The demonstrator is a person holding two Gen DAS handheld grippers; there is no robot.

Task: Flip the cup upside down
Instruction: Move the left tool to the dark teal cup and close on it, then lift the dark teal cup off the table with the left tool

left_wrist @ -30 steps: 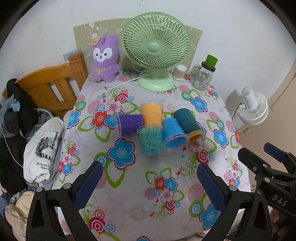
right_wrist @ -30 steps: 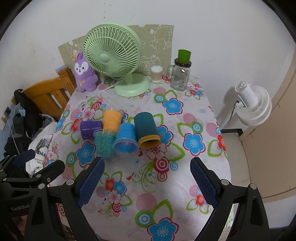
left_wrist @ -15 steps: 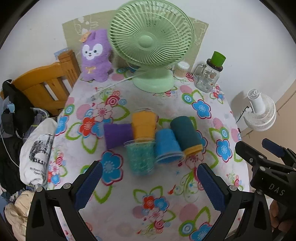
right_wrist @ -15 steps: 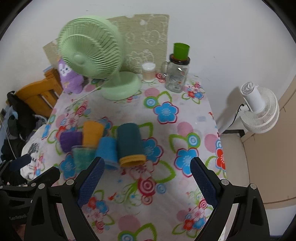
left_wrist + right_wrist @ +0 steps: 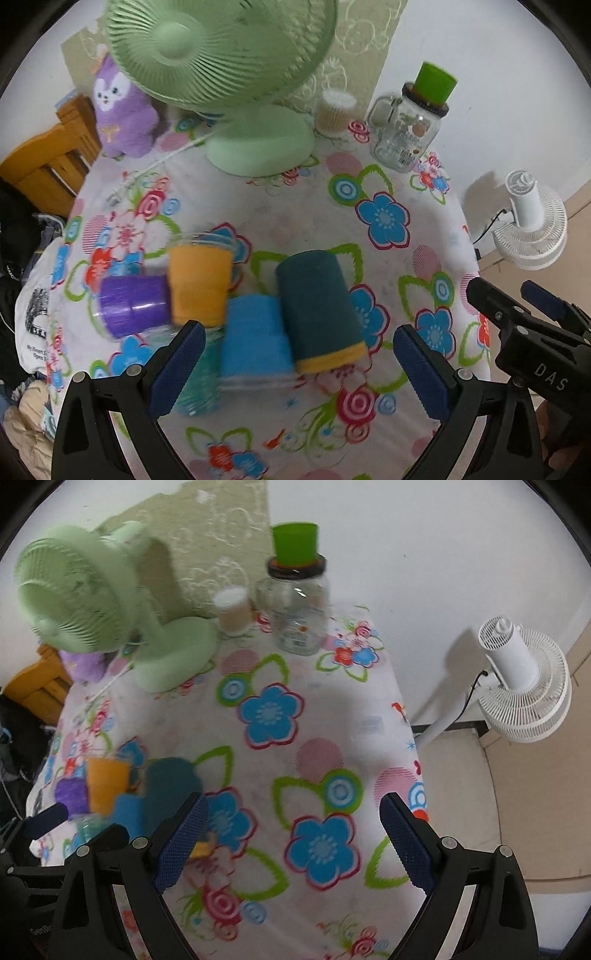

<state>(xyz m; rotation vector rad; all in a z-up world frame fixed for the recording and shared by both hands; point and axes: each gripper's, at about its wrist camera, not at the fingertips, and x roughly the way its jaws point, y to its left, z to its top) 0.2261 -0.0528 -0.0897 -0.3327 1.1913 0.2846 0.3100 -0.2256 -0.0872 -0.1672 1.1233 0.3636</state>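
Note:
Several cups cluster on the flowered tablecloth (image 5: 384, 258). A dark teal cup (image 5: 317, 306) lies on its side, its yellow rim toward me. A blue cup (image 5: 255, 339), an orange cup (image 5: 199, 284), a purple cup (image 5: 133, 304) on its side, and a clear teal cup (image 5: 197, 387) sit beside it. My left gripper (image 5: 299, 369) is open and empty just above the blue and dark teal cups. My right gripper (image 5: 293, 845) is open and empty, to the right of the dark teal cup (image 5: 170, 790).
A green desk fan (image 5: 221, 55), a purple plush toy (image 5: 118, 110), a small lidded jar (image 5: 334, 110) and a glass mug with a green cup on top (image 5: 410, 125) stand at the back. A white floor fan (image 5: 528, 221) stands right of the table. A wooden chair (image 5: 44, 158) is at left.
Both grippers have moved forward over the table toward the cups. The cups now sit close in front of the left gripper. Both stay open.

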